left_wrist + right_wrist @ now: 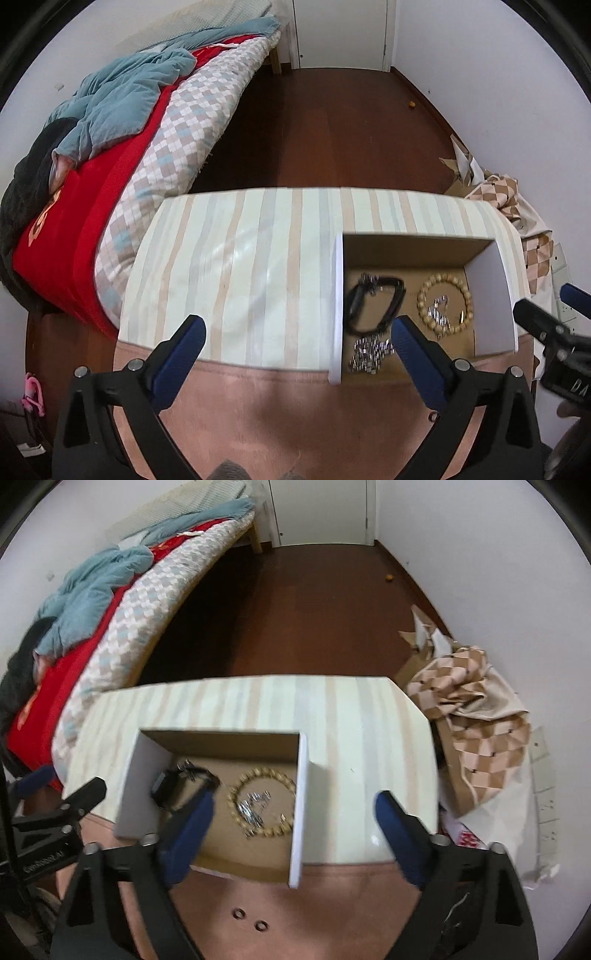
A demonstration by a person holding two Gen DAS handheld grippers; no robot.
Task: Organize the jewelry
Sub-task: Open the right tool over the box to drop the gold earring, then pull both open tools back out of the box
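Note:
A white open box (495, 295) sits on the striped table (236, 266). Inside lie a black cord bracelet (373, 301), a wooden bead bracelet (443, 302) with a silver piece (437, 310) in its ring, and a silver chain (369, 354) at the front. My left gripper (297, 332) is open and empty, its right finger over the box front. My right gripper (293, 810) is open and empty above the box (299, 805); the bead bracelet (262, 801) and black bracelet (177, 782) show between its fingers. The right gripper's body shows at the left view's right edge (550, 332).
A bed with a checked quilt (177, 147), red sheet and blue blanket stands left of the table. Dark wood floor (332, 129) lies beyond. A checked cloth over cardboard (480, 716) is piled right of the table. Two small rings (251, 919) lie on the pink surface (314, 904) in front.

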